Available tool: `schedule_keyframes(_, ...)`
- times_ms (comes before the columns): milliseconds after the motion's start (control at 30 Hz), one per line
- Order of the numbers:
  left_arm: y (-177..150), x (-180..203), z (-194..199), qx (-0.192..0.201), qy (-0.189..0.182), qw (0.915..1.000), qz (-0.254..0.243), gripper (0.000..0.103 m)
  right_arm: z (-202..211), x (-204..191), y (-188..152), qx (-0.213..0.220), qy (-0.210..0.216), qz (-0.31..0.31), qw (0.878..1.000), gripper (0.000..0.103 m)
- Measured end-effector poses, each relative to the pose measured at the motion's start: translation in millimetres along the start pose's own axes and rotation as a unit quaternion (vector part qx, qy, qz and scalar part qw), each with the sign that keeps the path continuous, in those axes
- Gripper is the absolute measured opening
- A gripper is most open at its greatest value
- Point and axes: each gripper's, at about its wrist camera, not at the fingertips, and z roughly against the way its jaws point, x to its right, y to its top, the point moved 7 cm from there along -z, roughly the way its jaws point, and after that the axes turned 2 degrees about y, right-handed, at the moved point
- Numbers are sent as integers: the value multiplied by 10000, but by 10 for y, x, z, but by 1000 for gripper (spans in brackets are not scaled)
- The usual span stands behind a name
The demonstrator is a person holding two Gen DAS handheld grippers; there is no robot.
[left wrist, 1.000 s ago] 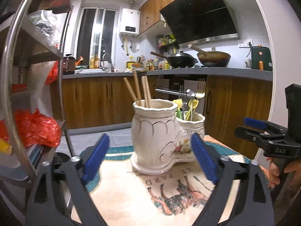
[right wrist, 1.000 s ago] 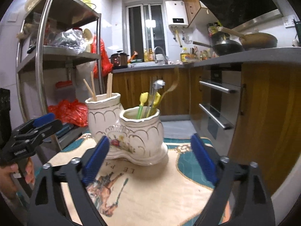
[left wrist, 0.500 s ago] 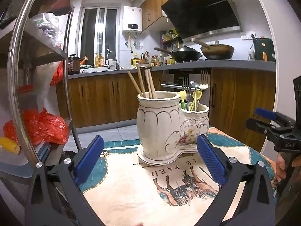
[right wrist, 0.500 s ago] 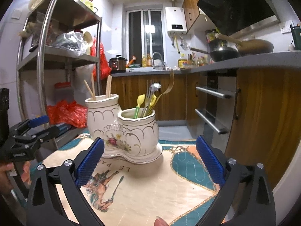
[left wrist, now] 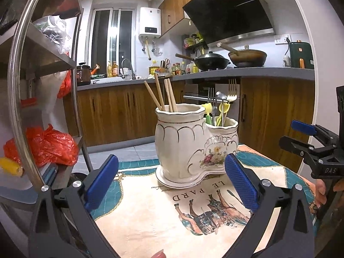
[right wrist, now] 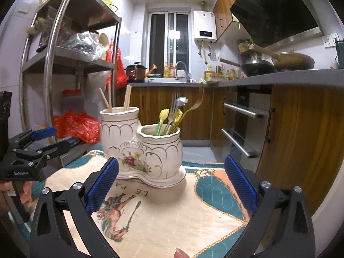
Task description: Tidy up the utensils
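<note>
Plainly both the left gripper [left wrist: 171, 181] and right gripper [right wrist: 171, 181] hold their jaws wide and empty; the two-pot ceramic holder [right wrist: 143, 148] stands apart, chopsticks [left wrist: 163, 95] and forks [right wrist: 175, 116] inside.

Bare cloth-covered surface [right wrist: 172, 219] left free between right hand-held gripper [right wrist: 171, 185] and ceramic holder [right wrist: 142, 150]. Holder stood at 12 o'clock, utensils [right wrist: 174, 114] and chopsticks [right wrist: 126, 97] projected above rims. Metal rack [right wrist: 49, 71] stood at 9 o'clock. Cabinet [right wrist: 301, 150] stood at 3 o'clock. Left hand-held gripper [left wrist: 171, 185] faced by same holder, bare cloth before it.
</note>
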Motion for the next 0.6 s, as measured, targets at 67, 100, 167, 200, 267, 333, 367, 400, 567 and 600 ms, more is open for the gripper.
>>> schedule_keyframes(67,0,6,-4,-7,-20,10000,-7,97,-6,0,-3,-16,3,-10,10000,98)
schedule_keyframes(100,-3,8,-9,-19,-27,10000,-10,97,-3,-2,-7,-20,3,-11,10000,98)
schedule_keyframes(167,-3,5,-8,-21,-27,10000,-11,97,-6,-7,-10,-40,14,-15,10000,98)
schedule_keyframes(200,0,5,-9,-18,-29,10000,-12,97,-9,-11,-14,-48,19,-16,10000,98)
schedule_keyframes(267,-1,5,-10,-19,-32,10000,-23,97,-10,-13,-14,-44,19,-15,10000,98)
schedule_keyframes(333,-2,4,-11,-23,-33,10000,-26,97,-10,-12,-13,-40,21,-17,10000,98)
schedule_keyframes(367,-1,8,-10,-23,-35,10000,-24,97,-12,-13,-11,-31,23,-18,10000,98)
schedule_keyframes(400,-2,8,-13,-29,-34,10000,-30,97,-10,-17,-11,-28,25,-17,10000,98)
schedule_keyframes(567,-3,7,-14,-31,-37,10000,-28,97,-10,-17,-14,-35,23,-19,10000,98)
schedule_keyframes(600,-4,5,-17,-33,-38,10000,-22,97,-12,-18,-13,-38,23,-22,10000,98)
